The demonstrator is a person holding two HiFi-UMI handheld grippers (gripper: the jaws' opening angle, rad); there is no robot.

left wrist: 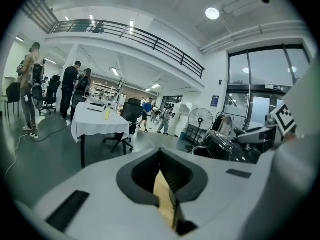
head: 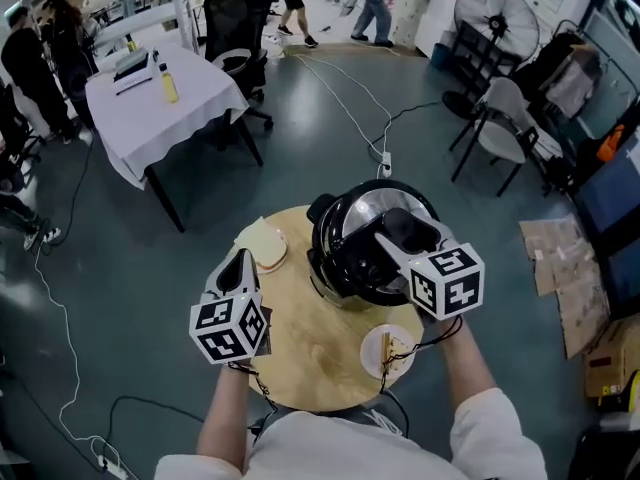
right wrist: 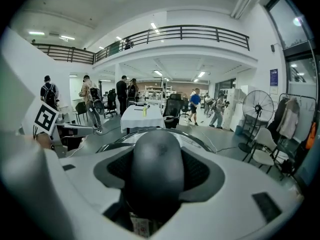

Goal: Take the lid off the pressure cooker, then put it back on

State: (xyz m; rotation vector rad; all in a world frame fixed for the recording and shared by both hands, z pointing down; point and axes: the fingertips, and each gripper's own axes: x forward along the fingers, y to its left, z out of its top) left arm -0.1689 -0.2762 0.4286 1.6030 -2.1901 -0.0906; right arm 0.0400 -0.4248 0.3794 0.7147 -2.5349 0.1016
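Observation:
The black pressure cooker (head: pixel 335 268) stands on a round wooden table (head: pixel 320 363). Its steel lid (head: pixel 372 206) lies over the pot; I cannot tell whether it is seated. My right gripper (head: pixel 397 236) comes in from the near right and is shut on the lid's black rounded handle (right wrist: pixel 157 169), which fills the space between the pads. The lid's rim (right wrist: pixel 197 140) shows just beyond. My left gripper (head: pixel 241 264) hovers over the table's left side, apart from the cooker, shut with nothing in it (left wrist: pixel 161 156). The cooker (left wrist: pixel 225 144) shows at its right.
A pale round dish (head: pixel 268 248) lies on the table left of the cooker. A small white plate (head: pixel 388 353) sits at the near edge. On the floor beyond are a white-clothed table (head: pixel 160 108), an office chair (head: pixel 240 28), a fan (head: pixel 497 18), cables and several people.

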